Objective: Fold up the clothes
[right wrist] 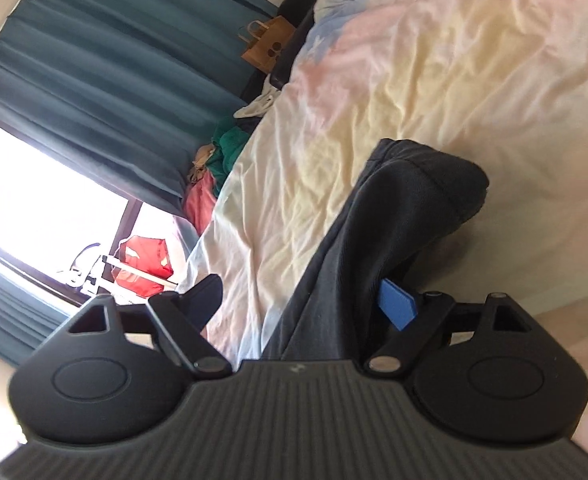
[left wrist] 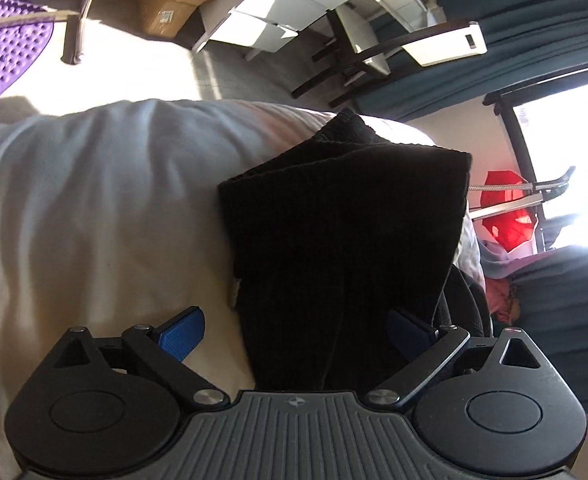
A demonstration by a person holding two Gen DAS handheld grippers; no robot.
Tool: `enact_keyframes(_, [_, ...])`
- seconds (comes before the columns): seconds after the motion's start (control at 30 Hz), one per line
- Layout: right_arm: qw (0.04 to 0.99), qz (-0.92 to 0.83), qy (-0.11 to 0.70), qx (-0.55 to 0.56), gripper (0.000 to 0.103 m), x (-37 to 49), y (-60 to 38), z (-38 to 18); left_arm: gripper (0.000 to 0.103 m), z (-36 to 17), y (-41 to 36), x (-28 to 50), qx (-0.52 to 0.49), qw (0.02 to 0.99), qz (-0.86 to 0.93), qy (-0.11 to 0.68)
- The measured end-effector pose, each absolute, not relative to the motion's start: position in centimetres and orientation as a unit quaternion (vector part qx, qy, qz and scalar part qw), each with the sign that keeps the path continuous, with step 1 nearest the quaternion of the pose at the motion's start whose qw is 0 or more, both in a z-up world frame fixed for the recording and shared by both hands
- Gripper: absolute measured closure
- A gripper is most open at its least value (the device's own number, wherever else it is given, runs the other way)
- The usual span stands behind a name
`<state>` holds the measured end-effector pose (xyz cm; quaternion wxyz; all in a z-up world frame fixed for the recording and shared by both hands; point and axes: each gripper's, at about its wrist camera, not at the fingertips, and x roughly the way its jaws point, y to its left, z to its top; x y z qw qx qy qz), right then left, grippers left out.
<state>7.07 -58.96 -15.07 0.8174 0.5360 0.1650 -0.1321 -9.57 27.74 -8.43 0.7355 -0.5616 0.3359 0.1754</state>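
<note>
Your bed [right wrist: 434, 80] filled most of both views, its pale sheet rumpled in soft yellow, pink and blue patches. Behind it hung the teal curtains [right wrist: 106, 52] beside a bright window [right wrist: 42, 184], with a heap of coloured clothes [right wrist: 214, 168] along the far edge of the bed.

The dark garment [left wrist: 342, 232] lay on the sheet, folded into a thick bundle whose far end reached toward the edge of the bed. In the right wrist view the same garment [right wrist: 394, 220] ran from the tool out across the sheet.

Your left gripper [left wrist: 294, 332] stood with its blue pads wide apart, the cloth lying loose between them and no pad pressing it. Your right gripper [right wrist: 302, 300] was likewise spread wide, fabric between the fingers but not pinched.
</note>
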Motion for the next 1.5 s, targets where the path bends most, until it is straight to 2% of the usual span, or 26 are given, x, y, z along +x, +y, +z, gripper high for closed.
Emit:
enact_keyframes(0.17, [0.8, -0.129, 0.151, 0.565, 0.017, 5.8, -60.6, -16.2, 0.007, -10.5, 28.5, -8.6, -0.578, 0.729, 0.159, 0.331])
enact_keyframes(0.27, [0.803, -0.126, 0.178, 0.555, 0.027, 7.3, -60.5, -17.0, 0.012, -10.9, 28.3, -7.6, -0.558, 0.746, 0.149, 0.332])
enact_keyframes(0.33, [0.808, -0.136, 0.205, 0.536, 0.044, 9.1, -60.0, -17.4, 0.02, -11.3, 28.3, -7.1, -0.551, 0.751, 0.15, 0.332])
enact_keyframes(0.37, [0.81, -0.14, 0.216, 0.526, 0.071, 10.0, -59.8, -17.6, 0.023, -11.5, 28.4, -7.0, -0.549, 0.752, 0.152, 0.331])
enact_keyframes(0.4, [0.821, -0.146, 0.218, 0.507, 0.091, 11.0, -59.5, -17.3, 0.026, -11.6, 28.4, -6.9, -0.547, 0.754, 0.154, 0.33])
enact_keyframes(0.43, [0.833, -0.152, 0.218, 0.486, 0.092, 11.9, -59.1, -16.8, 0.028, -11.7, 28.4, -6.9, -0.545, 0.756, 0.156, 0.328])
enact_keyframes(0.53, [0.878, -0.137, 0.181, 0.422, 0.092, 14.0, -57.5, -14.6, 0.043, -11.9, 28.3, -6.7, -0.536, 0.763, 0.161, 0.322])
enact_keyframes(0.6, [0.904, -0.126, 0.169, 0.371, 0.092, 15.7, -56.1, -13.4, 0.048, -11.8, 27.5, -6.3, -0.53, 0.769, 0.163, 0.318])
enact_keyframes(0.67, [0.912, -0.116, 0.188, 0.345, 0.088, 17.7, -55.5, -13.8, 0.048, -11.8, 27.4, -6.3, -0.531, 0.77, 0.163, 0.313])
enact_keyframes(0.73, [0.91, -0.098, 0.214, 0.343, 0.075, 19.6, -55.4, -15.1, 0.048, -12.1, 27.3, -6.3, -0.536, 0.769, 0.163, 0.307])
enact_keyframes(0.8, [0.889, -0.082, 0.23, 0.388, 0.039, 19.7, -56.3, -16.9, 0.049, -12.3, 27.3, -6.1, -0.544, 0.765, 0.165, 0.302])
enact_keyframes(0.87, [0.892, -0.09, 0.224, 0.381, 0.031, 18.7, -56.6, -16.8, 0.049, -12.1, 27.2, -6.1, -0.547, 0.763, 0.167, 0.301])
enact_keyframes(0.97, [0.899, -0.101, 0.163, 0.393, 0.031, 15.5, -57.7, -15.1, 0.051, -11.9, 27.1, -6.3, -0.54, 0.767, 0.164, 0.305])
enact_keyframes(1.07, [0.875, -0.127, 0.121, 0.452, 0.031, 12.2, -59.3, -14.7, 0.057, -11.8, 27.1, -6.7, -0.544, 0.765, 0.16, 0.305])
enact_keyframes(1.37, [0.83, -0.101, 0.163, 0.525, 0.033, 13.1, -60.5, -16.6, 0.061, -12.0, 27.7, -7.3, -0.569, 0.75, 0.151, 0.302])
enact_keyframes(1.5, [0.838, -0.115, 0.212, 0.49, 0.033, 17.4, -59.5, -17.6, 0.062, -12.2, 27.5, -6.9, -0.56, 0.755, 0.154, 0.305])
